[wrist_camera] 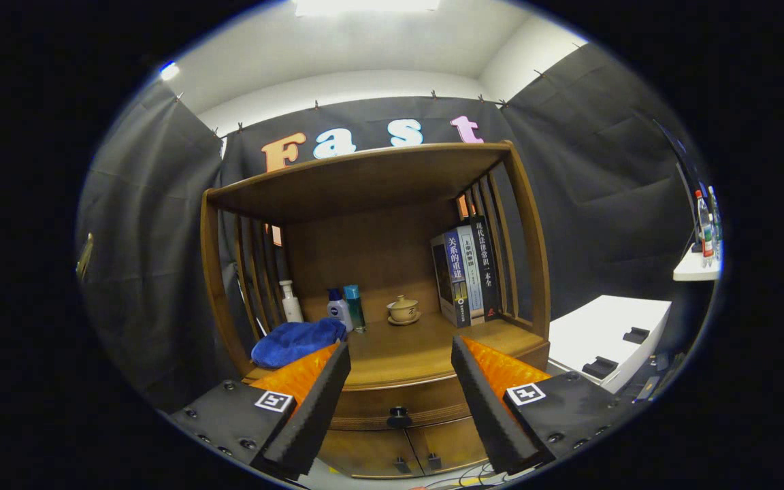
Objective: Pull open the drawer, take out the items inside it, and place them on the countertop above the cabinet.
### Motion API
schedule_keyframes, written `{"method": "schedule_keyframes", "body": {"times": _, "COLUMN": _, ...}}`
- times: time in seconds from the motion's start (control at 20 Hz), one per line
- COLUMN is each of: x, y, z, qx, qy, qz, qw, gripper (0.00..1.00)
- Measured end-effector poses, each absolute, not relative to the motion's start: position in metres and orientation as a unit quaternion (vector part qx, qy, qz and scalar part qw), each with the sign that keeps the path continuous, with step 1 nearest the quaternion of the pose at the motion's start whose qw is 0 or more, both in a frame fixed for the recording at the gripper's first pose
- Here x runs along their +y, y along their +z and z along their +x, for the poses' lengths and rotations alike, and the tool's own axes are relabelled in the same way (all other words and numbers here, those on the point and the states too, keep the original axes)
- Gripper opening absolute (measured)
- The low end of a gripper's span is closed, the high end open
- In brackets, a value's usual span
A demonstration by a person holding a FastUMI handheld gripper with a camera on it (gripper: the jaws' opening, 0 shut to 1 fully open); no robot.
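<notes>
Two fingers of the tool (400, 354) spread apart — drawer (399, 403) ahead, closed.

Cabinet (392, 371) wood, semi-gloss; blue towel (297, 340) soft cloth; drawer knob (399, 413) dark, glossy.

Bright ceiling light (365, 5); fisheye-warped edges

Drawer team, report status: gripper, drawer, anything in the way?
Gripper open, holding nothing. Drawer shut, knob between the fingers, just ahead. Nothing blocking the knob.
</notes>
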State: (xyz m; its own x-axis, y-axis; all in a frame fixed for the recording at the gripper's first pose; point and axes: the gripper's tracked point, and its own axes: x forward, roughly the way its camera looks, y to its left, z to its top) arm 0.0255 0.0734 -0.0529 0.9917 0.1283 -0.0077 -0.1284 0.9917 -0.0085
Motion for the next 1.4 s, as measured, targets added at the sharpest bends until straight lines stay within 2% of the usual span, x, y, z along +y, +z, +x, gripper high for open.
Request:
{"method": "schedule_keyframes", "body": {"times": 0.6, "x": 0.067, "y": -0.178, "z": 0.097, "qx": 0.059, "qy": 0.072, "qz": -0.047, "qw": 0.995, "gripper": 0.98}}
{"method": "schedule_keyframes", "body": {"times": 1.1, "x": 0.062, "y": -0.253, "z": 0.110, "qx": 0.110, "qy": 0.085, "qz": -0.078, "qw": 0.987, "gripper": 0.99}}
{"method": "schedule_keyframes", "body": {"times": 1.4, "x": 0.068, "y": -0.278, "z": 0.119, "qx": 0.132, "qy": 0.099, "qz": -0.060, "qw": 0.985, "gripper": 0.82}}
